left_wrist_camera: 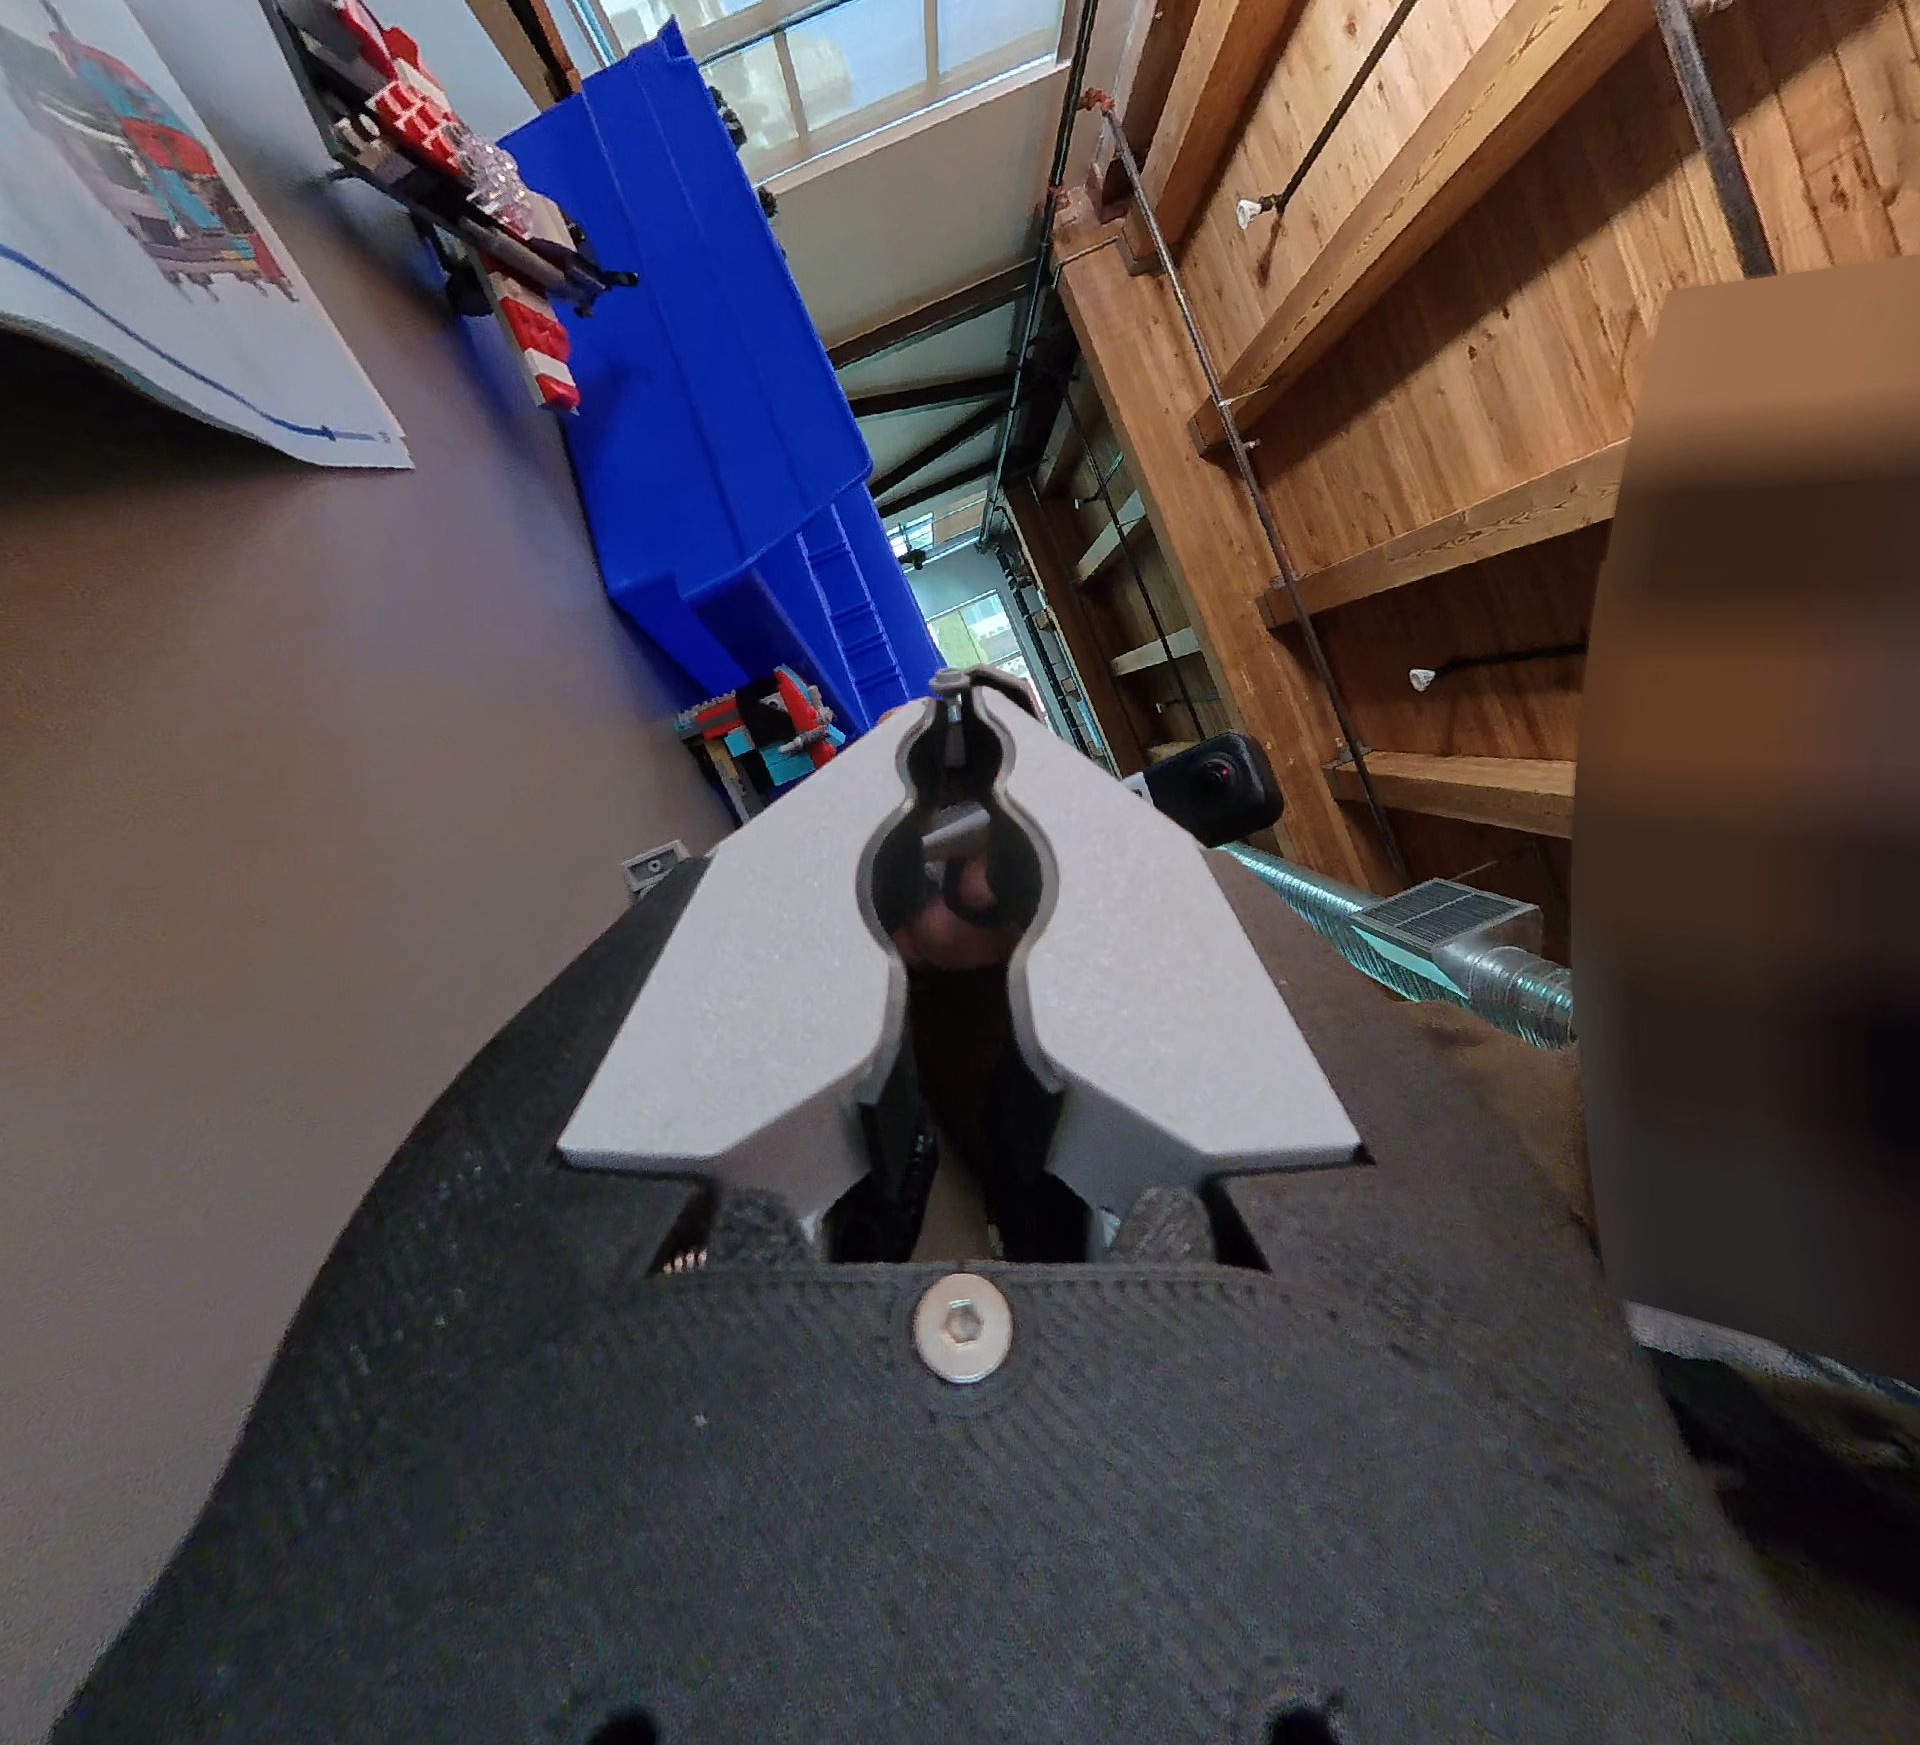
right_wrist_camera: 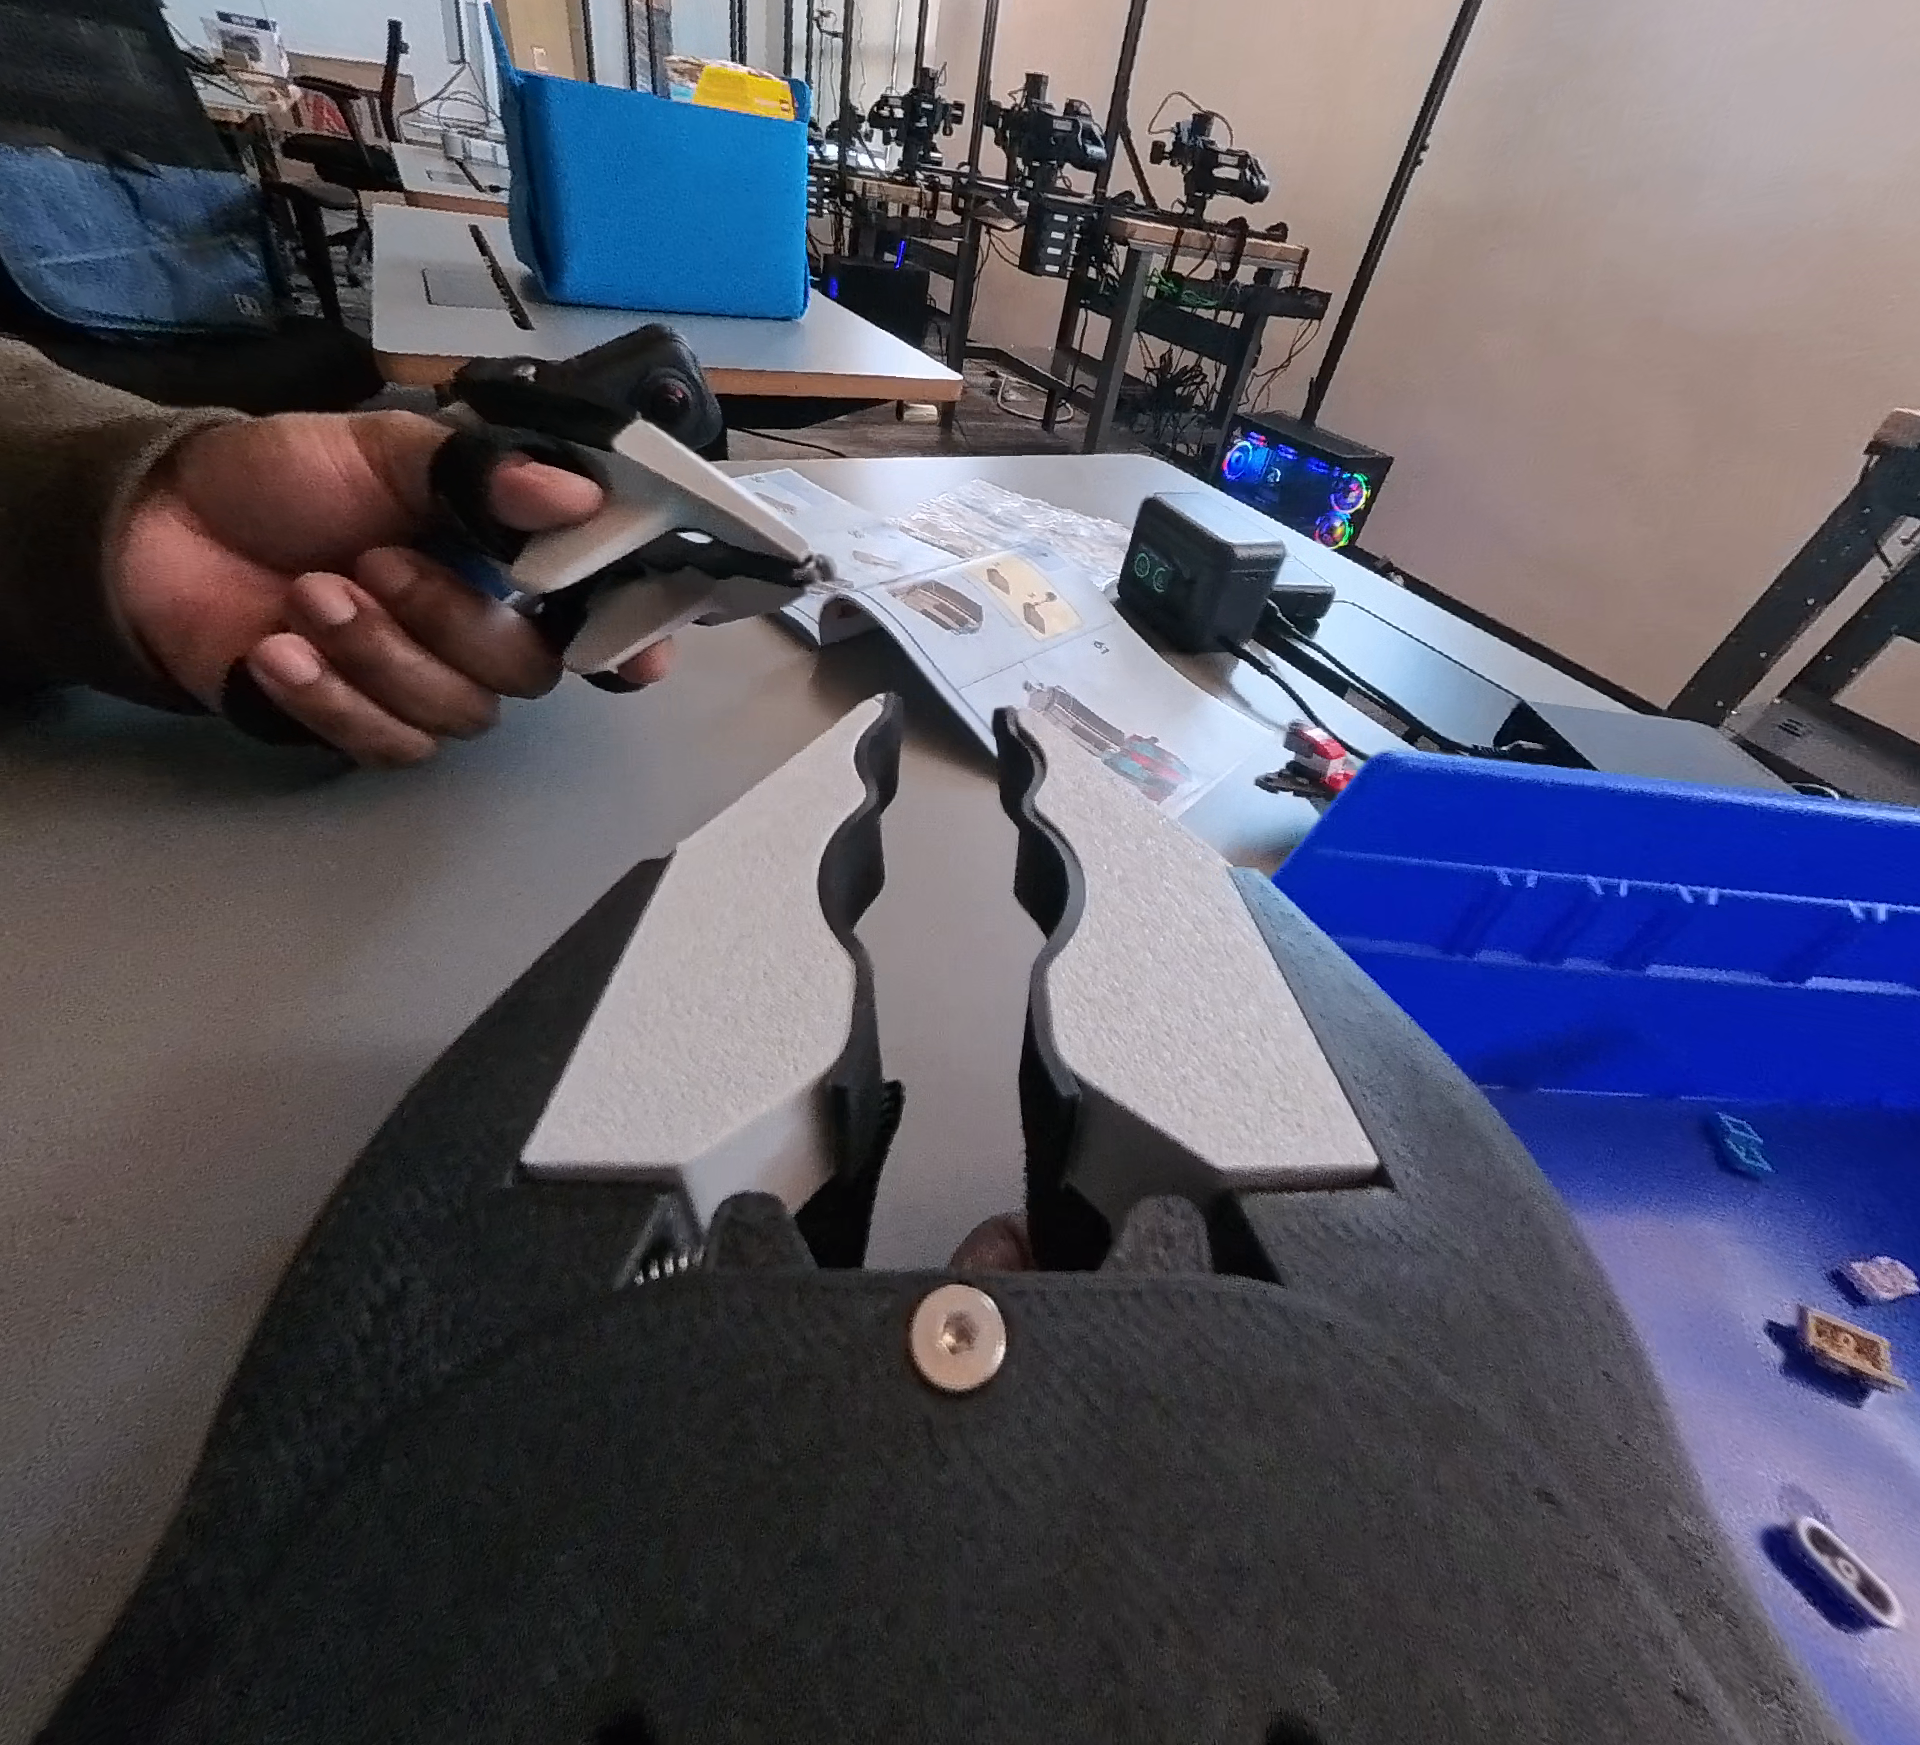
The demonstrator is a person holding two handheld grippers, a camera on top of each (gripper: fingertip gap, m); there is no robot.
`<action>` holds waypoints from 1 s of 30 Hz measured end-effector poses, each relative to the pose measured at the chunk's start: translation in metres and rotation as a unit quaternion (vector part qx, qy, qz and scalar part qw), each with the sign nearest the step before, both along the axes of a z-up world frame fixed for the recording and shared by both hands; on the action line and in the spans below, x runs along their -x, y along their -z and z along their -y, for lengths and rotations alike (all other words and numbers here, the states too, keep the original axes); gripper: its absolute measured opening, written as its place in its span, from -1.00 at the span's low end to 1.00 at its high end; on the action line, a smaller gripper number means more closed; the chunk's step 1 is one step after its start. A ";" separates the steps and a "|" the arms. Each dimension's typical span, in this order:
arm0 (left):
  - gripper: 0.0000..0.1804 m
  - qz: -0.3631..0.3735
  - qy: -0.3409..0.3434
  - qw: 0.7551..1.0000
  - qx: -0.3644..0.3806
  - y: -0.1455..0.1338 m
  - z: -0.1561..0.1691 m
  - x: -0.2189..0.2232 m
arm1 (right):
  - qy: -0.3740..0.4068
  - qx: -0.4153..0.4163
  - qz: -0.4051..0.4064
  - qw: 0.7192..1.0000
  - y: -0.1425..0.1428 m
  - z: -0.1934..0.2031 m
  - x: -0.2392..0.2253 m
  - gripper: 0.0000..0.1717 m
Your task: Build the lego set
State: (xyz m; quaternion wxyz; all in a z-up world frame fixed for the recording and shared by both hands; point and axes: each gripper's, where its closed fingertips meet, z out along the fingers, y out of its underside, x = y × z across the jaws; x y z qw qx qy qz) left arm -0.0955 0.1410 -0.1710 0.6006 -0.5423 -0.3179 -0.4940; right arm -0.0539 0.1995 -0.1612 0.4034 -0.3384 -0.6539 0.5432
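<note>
Grippers: two. The right gripper (right_wrist_camera: 945, 729) hovers over the near part of the grey table (right_wrist_camera: 312, 916), its fingers a narrow way apart with bare tabletop showing between them. The left gripper (left_wrist_camera: 954, 708), held in a person's hand (right_wrist_camera: 343, 573), is tilted on its side above the table with its tips pinched together on a small grey pin-like piece (left_wrist_camera: 948, 683), whose round head sticks out past the tips.

Bins: two blue bins stacked in the left wrist view; the nearer one (right_wrist_camera: 1621, 947) sits at the table's right edge just beside the right gripper, with four small loose pieces (right_wrist_camera: 1844, 1347) on its floor.

Booklet: one open instruction booklet (right_wrist_camera: 1049, 646) lies past both grippers toward the table's far side, its pages arched; the left gripper's tips are over its near-left corner.

Brick models: one long red, white and dark build (left_wrist_camera: 436, 168) lies by the bin's far end; a smaller red and teal build (left_wrist_camera: 774, 739) stands against the bins.

Loose brick: one small grey brick (left_wrist_camera: 655, 864) lies on the table beside the left gripper.

Far edge: one black charger block (right_wrist_camera: 1195, 568) with cables.
</note>
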 end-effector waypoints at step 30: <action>-0.96 0.010 -0.023 0.995 -0.096 -0.023 -0.017 -0.036 | -0.012 -0.051 -0.041 0.998 -0.015 0.044 0.002 -0.77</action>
